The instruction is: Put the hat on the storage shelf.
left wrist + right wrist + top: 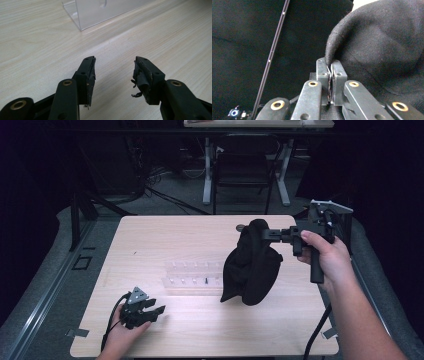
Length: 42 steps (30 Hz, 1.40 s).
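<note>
A clear plastic rack (192,279) lies at the middle of the pale wooden table (165,235). Beyond the far edge, a dark chair (243,167) stands between white desk legs (207,172), with cables (165,195) on the floor at left.

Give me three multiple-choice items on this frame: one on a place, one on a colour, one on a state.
1. Where is the left claw?
A. low over the table's near left part
B. above the clear rack
C. on the cloth

2. What colour is the cloth?
A. white
B. black
C. red

3. What state is the right claw in?
A. wide open
B. shut on nothing
C. shut on the cloth

Answers: 1 A, the high view shows it by the near left edge of the table, short of the clear rack. 2 B, the cloth is black throughout. 3 C, the right gripper view shows its jaws pinching a fold, and the cloth hangs from them.
</note>
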Each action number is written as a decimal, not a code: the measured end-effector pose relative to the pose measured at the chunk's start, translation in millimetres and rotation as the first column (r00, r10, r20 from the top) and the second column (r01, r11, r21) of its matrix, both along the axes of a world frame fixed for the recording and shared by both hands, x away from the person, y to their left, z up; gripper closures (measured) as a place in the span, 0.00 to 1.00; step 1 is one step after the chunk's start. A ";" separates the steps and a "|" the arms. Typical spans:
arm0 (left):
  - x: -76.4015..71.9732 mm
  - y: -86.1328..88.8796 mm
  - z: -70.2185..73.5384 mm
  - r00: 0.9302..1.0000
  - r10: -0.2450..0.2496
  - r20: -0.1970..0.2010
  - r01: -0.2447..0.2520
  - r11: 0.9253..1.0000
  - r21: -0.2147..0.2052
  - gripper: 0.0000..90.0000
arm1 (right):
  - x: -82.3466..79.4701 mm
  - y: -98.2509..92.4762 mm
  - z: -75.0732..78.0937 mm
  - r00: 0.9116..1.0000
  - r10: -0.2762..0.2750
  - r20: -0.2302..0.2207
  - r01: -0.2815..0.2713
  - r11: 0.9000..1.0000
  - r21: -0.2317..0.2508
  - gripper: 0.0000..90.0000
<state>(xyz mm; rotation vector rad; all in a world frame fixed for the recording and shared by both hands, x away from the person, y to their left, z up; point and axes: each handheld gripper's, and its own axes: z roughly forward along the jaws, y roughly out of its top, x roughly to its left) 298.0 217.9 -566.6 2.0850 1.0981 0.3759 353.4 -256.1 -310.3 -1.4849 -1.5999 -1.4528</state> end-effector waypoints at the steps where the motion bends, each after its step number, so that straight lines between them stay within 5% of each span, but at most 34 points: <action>1: 0.0 0.0 0.0 1.000 0.000 0.000 0.000 1.000 0.000 0.57 | 0.0 0.0 0.0 1.000 0.000 0.000 0.000 1.000 0.000 0.97; 14: 0.2 -2.5 -0.1 1.000 -0.008 -0.002 0.008 1.000 -0.003 0.57 | 27.4 27.6 7.4 1.000 0.004 0.025 -0.004 1.000 0.005 0.97; 25: -0.2 -3.7 0.4 1.000 -0.015 0.002 0.015 1.000 -0.006 0.57 | 58.1 45.7 -6.2 1.000 -0.006 0.002 0.006 1.000 0.028 0.97; 42: -3.6 -12.1 5.7 0.999 -0.033 0.034 0.034 0.999 -0.016 0.55 | 73.1 63.4 -18.1 1.000 -0.015 -0.011 0.015 1.000 -0.017 0.97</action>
